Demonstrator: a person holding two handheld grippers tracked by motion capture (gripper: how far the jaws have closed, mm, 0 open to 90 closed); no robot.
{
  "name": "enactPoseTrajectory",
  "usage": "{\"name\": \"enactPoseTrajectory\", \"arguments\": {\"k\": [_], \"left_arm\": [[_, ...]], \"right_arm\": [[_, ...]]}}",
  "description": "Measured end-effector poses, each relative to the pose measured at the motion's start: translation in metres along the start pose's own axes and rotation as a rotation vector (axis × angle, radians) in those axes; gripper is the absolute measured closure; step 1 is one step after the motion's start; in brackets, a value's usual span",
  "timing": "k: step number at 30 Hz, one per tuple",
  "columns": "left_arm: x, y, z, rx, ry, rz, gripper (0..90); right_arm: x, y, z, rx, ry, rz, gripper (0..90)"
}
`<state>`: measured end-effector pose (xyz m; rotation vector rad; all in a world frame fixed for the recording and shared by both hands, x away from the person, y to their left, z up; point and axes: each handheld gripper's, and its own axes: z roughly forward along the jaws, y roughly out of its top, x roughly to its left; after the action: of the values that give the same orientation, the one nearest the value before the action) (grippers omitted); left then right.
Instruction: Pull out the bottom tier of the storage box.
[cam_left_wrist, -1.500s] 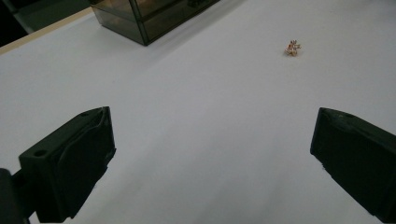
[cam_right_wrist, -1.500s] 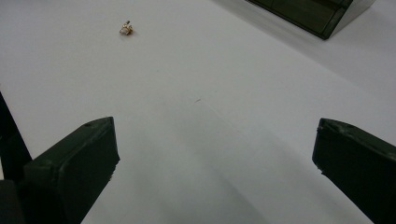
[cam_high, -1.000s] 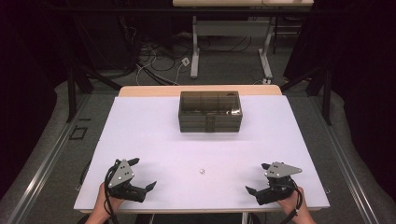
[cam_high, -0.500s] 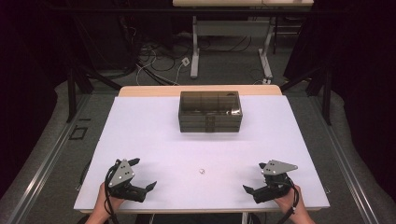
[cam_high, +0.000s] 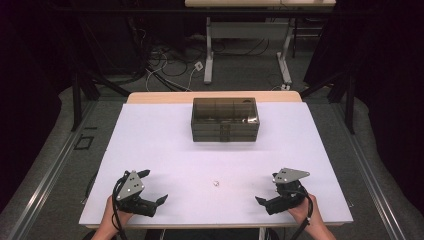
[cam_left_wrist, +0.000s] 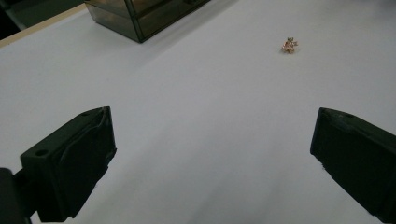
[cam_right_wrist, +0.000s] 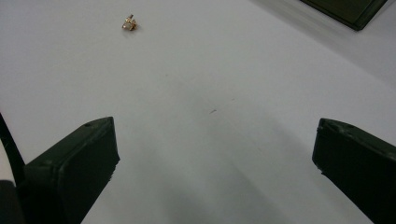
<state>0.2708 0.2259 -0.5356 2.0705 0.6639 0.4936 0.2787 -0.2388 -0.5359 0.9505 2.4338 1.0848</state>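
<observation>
A tiny gold-coloured trinket (cam_high: 216, 183) lies on the white table top (cam_high: 165, 145) near the front, between my two grippers. My left gripper (cam_high: 154, 186) rests at the front left, open, with nothing between its jaws. My right gripper (cam_high: 267, 189) sits at the front right, also open and holding nothing. In the left gripper view (cam_left_wrist: 212, 135) the trinket (cam_left_wrist: 289, 45) lies ahead and to the right. In the right gripper view (cam_right_wrist: 215, 140) the trinket (cam_right_wrist: 129, 23) is ahead and to the left.
A dark see-through box with drawers (cam_high: 225, 120) stands at the middle back of the table; its corner shows in both gripper views (cam_left_wrist: 140, 14) (cam_right_wrist: 355, 9). Beyond the table, desk legs and cables (cam_high: 165, 75) cover the floor.
My right gripper has shifted slightly to the left, toward the trinket. The left gripper, the trinket and the box have stayed put.
</observation>
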Motion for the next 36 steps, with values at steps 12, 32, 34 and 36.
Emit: {"name": "enactPoseTrajectory", "arguments": {"k": [12, 32, 34, 36], "left_arm": [[0.0, 0.0, 0.001, -0.002, 0.001, 0.002, 0.2], [-0.001, 0.0, 0.001, -0.001, -0.003, 0.007, 0.2], [0.0, 0.0, 0.001, -0.001, -0.003, 0.007, 0.2], [0.0, 0.0, 0.001, -0.001, -0.003, 0.007, 0.2]], "right_arm": [[0.001, 0.016, 0.009, 0.021, 0.021, -0.011, 0.0], [0.003, 0.046, 0.034, 0.054, 0.052, -0.027, 0.0], [0.003, 0.047, 0.035, 0.058, 0.057, -0.029, 0.0], [0.002, 0.049, 0.036, 0.064, 0.057, -0.03, 0.0]]}}
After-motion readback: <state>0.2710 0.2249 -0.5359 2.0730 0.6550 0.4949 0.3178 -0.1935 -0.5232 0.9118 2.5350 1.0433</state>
